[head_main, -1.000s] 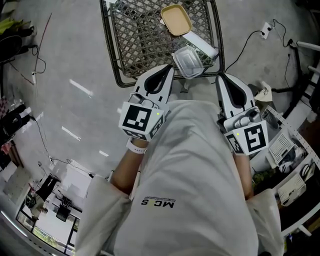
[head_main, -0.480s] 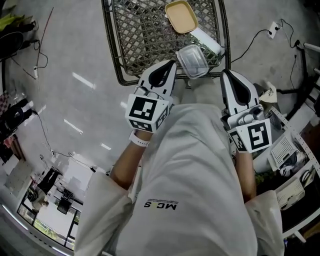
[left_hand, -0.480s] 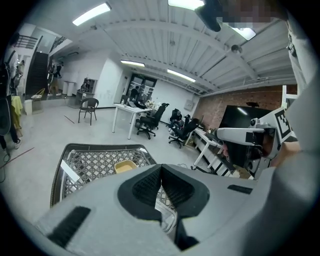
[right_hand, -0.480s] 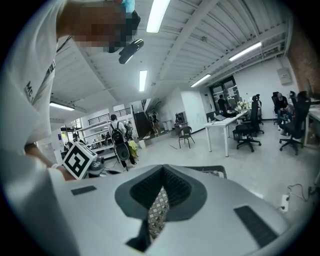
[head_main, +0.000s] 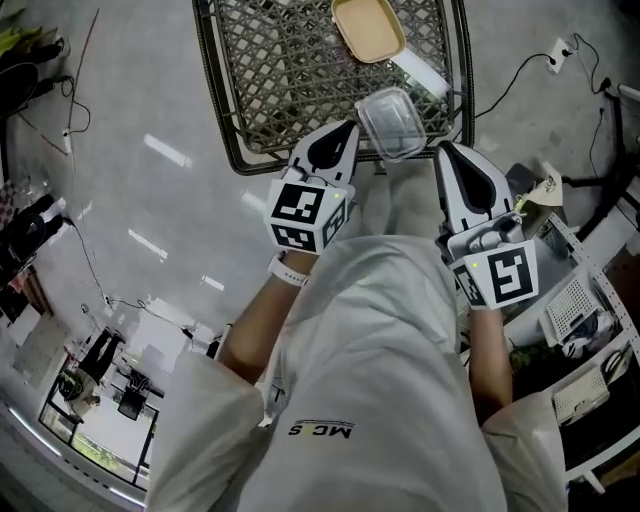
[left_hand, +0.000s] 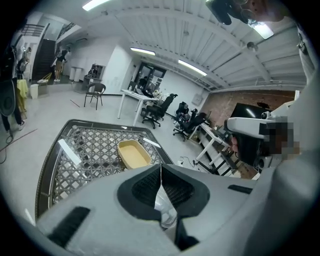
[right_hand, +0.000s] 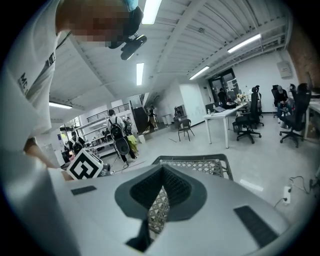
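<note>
Left hand-held gripper (head_main: 347, 126), jaws pressed together on nothing, tip just beside a clear plastic container (head_main: 390, 110) in the near right corner of a wire basket (head_main: 280, 70), right hand-held gripper (head_main: 447, 148) likewise closed and empty by the near rim, tan tray (head_main: 368, 28) farther inside.

A clear plastic container (head_main: 390, 110), squarish with rounded corners and a raised rim, lies flat and slightly skewed at the wire basket's (head_main: 270, 80) near edge, towards its five o'clock corner.
</note>
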